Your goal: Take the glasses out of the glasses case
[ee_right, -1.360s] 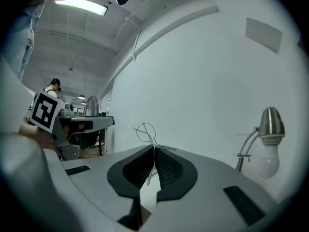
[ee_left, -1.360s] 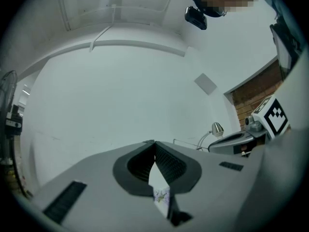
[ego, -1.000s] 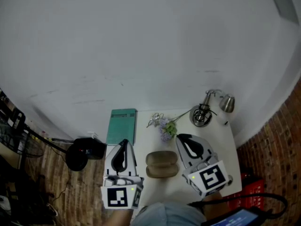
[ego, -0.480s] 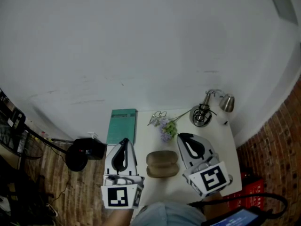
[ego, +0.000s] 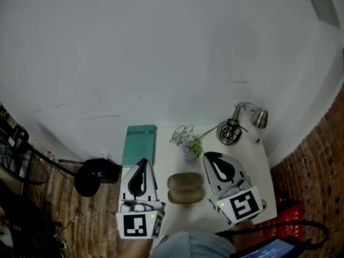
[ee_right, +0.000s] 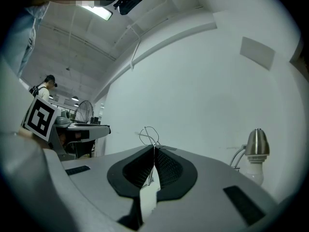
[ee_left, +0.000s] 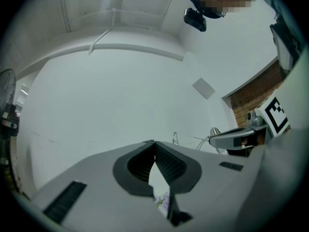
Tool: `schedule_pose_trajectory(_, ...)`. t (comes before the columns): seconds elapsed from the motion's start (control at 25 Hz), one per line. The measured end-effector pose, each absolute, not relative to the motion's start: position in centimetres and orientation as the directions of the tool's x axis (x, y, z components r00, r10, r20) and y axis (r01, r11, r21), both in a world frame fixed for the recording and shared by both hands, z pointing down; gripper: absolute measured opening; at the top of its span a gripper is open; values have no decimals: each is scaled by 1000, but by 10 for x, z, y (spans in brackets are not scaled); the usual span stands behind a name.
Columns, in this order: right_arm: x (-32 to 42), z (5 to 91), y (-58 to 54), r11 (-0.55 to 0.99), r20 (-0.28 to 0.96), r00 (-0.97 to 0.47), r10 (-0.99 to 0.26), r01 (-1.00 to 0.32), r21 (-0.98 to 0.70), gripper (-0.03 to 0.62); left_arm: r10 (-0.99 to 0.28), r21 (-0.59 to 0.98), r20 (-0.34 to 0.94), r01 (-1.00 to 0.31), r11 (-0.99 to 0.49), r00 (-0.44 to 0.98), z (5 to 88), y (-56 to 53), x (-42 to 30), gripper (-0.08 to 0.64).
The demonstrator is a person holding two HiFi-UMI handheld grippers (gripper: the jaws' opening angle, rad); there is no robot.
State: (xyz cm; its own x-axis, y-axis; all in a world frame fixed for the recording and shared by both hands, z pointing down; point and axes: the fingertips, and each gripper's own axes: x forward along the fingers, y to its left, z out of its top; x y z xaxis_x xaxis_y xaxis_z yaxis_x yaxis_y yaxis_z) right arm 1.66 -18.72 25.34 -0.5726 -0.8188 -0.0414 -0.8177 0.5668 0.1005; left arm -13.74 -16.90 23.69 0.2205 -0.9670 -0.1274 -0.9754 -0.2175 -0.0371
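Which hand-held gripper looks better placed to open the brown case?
Probably the right hand-held gripper: it looks nearer the closed case than the left hand-held gripper. Both are shut.

Next to nothing altered. Slight drift of the glasses [ego: 183, 133]: now a touch higher and further right in the head view than a second ago, edging away from the flower [ego: 189, 148] toward the back edge of the desk [ego: 164, 163]. Possibly only a small nod of the camera rather than a real slide, as the wire frame is too small there to be sure. Tiny retreat of the right gripper [ego: 209, 157] toward the body over the same second, leaving its marker cube [ego: 243, 206] a shade lower in the head view.
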Motion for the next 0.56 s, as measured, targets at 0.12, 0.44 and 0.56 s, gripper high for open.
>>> schedule_pose_trajectory(0.12,17,254,-188,562,-41,-568,-822,-821,101,23,-964,-32,-147,-975,-220,222,235,-170,-138,6)
schedule_pose_trajectory(0.44,17,254,-189,560,-48,-566,-823,-822,108,23,-963,-28,-147,-974,-224,226,237,-172,-137,6)
schedule_pose_trajectory(0.56,17,255,-189,559,-50,-566,-823,-822,107,23,-955,-29,-172,-970,-242,243,231,-172,-133,6)
